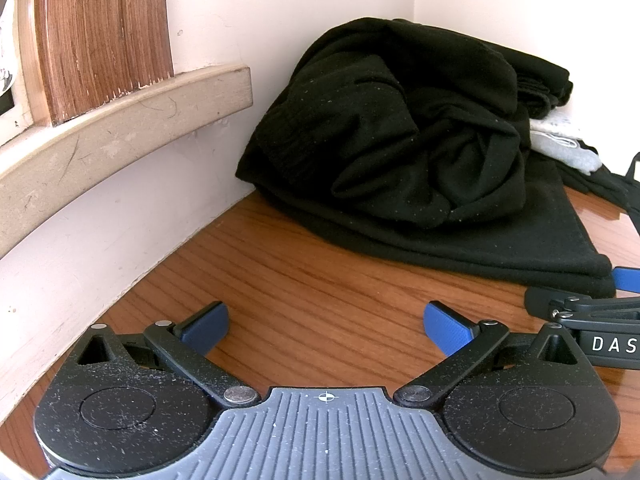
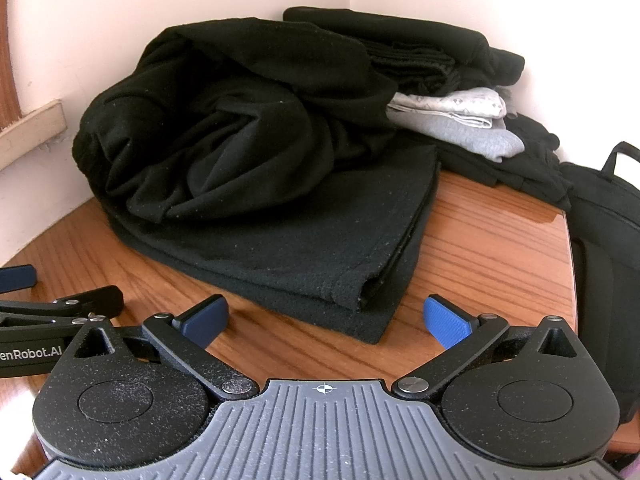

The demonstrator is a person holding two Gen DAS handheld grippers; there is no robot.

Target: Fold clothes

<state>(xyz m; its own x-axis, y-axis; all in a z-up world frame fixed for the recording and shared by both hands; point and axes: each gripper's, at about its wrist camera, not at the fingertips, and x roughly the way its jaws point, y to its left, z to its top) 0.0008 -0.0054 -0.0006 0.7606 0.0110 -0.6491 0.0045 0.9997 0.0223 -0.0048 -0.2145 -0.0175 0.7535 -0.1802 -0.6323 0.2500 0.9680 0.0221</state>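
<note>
A crumpled black garment (image 1: 400,136) (image 2: 240,120) lies heaped on a flatter folded black cloth (image 1: 520,240) (image 2: 312,248) in the corner of a wooden table (image 1: 300,292) (image 2: 480,248). My left gripper (image 1: 326,330) stands open low over bare wood, short of the pile, nothing between its blue pads. My right gripper (image 2: 326,326) is open too, its fingers just in front of the folded cloth's near corner. Each gripper shows at the edge of the other's view.
Behind the heap, a stack of folded black, white and grey clothes (image 2: 452,112) sits against the wall. A black backpack (image 2: 604,232) stands off the table's right edge. Walls close the corner; a beige ledge (image 1: 120,120) and wood panel run along the left.
</note>
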